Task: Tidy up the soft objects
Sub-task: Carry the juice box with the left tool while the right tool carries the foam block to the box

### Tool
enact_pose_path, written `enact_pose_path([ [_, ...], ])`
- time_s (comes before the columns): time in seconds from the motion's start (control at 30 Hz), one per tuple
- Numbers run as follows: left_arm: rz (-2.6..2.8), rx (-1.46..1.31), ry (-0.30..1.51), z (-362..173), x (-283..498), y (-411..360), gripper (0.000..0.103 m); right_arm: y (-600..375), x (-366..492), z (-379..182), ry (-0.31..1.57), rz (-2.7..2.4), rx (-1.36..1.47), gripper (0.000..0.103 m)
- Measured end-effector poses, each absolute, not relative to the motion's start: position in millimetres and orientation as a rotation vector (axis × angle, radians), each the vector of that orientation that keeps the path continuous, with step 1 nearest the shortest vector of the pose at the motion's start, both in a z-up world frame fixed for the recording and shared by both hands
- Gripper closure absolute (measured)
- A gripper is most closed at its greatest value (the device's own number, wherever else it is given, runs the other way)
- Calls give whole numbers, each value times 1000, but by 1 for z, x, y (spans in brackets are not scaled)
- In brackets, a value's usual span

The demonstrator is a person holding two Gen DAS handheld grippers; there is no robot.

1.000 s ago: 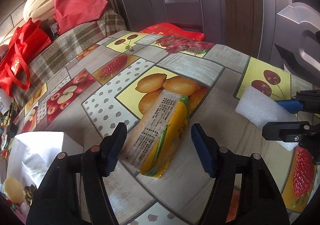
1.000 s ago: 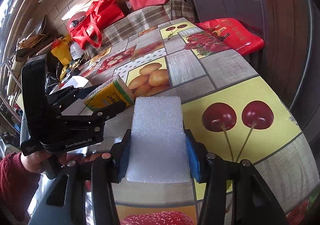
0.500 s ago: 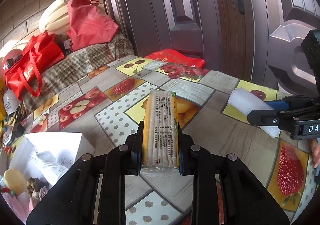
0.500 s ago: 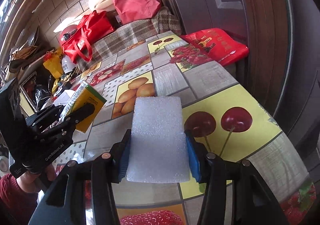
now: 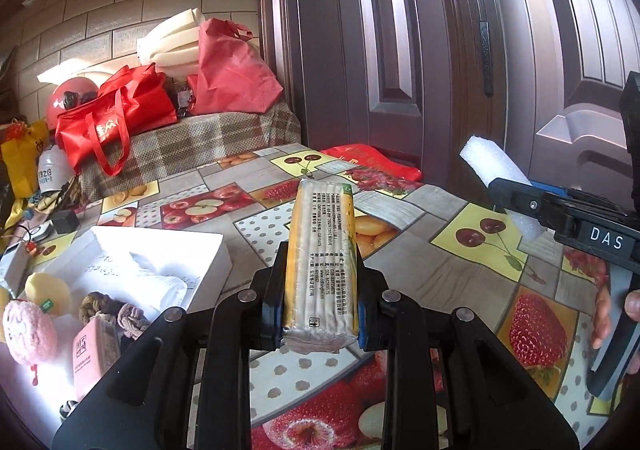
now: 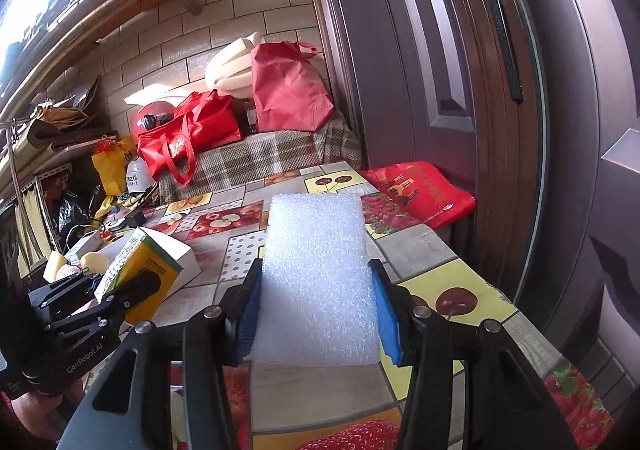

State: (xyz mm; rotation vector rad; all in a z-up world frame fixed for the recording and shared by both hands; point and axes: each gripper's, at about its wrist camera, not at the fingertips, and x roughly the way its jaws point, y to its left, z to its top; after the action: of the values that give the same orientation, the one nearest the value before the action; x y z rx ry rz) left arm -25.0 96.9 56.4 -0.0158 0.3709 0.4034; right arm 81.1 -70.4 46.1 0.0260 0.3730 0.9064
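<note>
Above the fruit-print tabletop [image 5: 432, 262], the left gripper [image 5: 320, 314] clamps a tissue pack [image 5: 322, 254] and the right gripper [image 6: 316, 314] grips a foam block [image 6: 318, 274]; next, likely carrying both to the white box [image 5: 160, 250] at lower left.

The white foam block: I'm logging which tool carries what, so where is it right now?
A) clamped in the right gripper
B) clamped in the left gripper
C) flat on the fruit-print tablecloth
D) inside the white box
A: the right gripper has its blue pads pressed on both sides of the foam block, which is lifted off the table.
</note>
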Motion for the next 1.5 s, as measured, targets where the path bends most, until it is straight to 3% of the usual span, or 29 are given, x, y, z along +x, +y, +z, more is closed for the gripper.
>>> enact_pose_path([
  [1.5, 606, -74, 298, 54, -189, 160, 79, 23, -23, 43, 300, 1123, -128, 53],
])
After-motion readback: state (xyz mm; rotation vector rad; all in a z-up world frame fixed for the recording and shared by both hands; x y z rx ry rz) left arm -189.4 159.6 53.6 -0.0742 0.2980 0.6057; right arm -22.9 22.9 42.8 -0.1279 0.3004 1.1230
